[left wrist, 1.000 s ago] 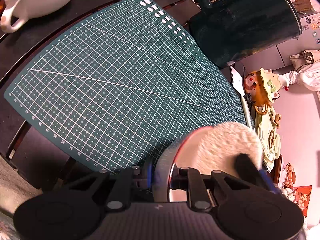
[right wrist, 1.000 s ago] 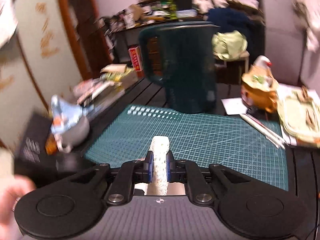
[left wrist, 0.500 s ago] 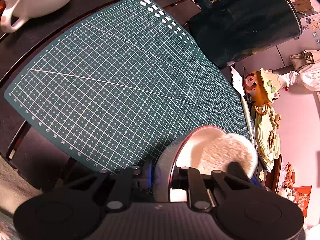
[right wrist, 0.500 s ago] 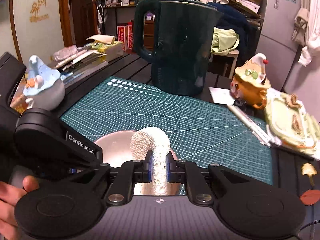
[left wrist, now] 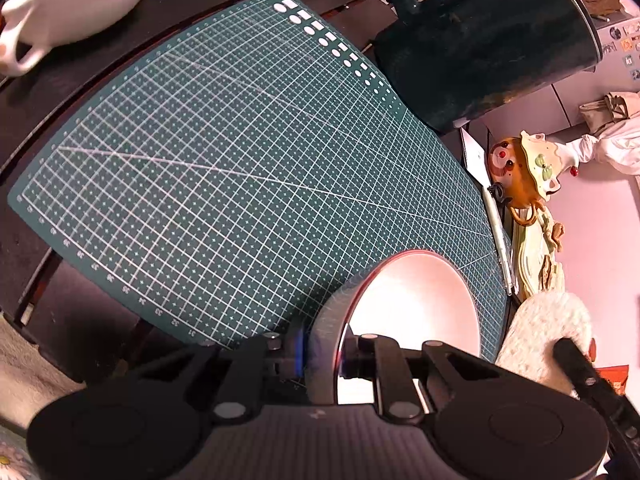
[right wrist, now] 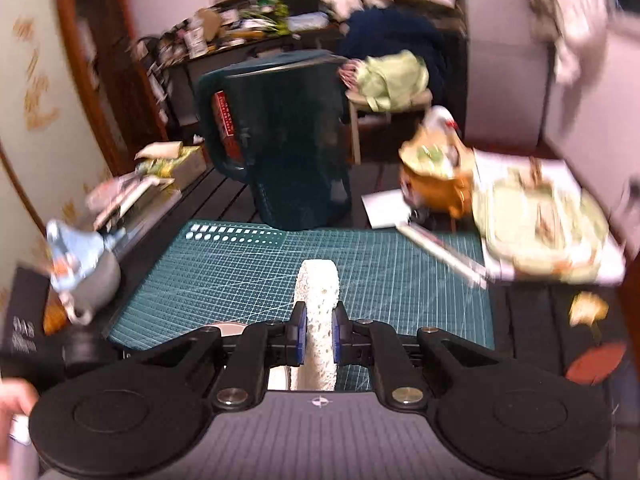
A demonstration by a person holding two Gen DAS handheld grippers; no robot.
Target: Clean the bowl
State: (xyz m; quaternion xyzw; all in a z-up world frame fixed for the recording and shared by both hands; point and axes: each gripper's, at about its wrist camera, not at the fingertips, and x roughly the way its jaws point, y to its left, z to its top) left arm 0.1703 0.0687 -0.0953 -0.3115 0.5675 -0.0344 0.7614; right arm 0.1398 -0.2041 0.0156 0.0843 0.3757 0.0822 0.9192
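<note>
A bowl (left wrist: 416,304) with a pale pink inside and a red rim is tilted over the green cutting mat (left wrist: 224,152). My left gripper (left wrist: 324,354) is shut on its rim. The white fluffy sponge (left wrist: 544,332) sits just outside the bowl at the lower right of the left wrist view. In the right wrist view my right gripper (right wrist: 318,334) is shut on that sponge (right wrist: 318,300), which stands up between the jaws. A sliver of the bowl (right wrist: 232,326) shows below left of the jaws.
A tall dark green jug (right wrist: 280,140) stands at the mat's far edge. A clown figurine (left wrist: 524,172), a pen (left wrist: 500,240) and a green tray (right wrist: 544,232) lie right. A blue-grey teapot (right wrist: 80,272) sits left. A hand (right wrist: 12,400) shows at the lower left.
The sponge has come out of the bowl and moved off to its right side. The right gripper's view has swung fast and blurred. The bowl stays held in the left gripper.
</note>
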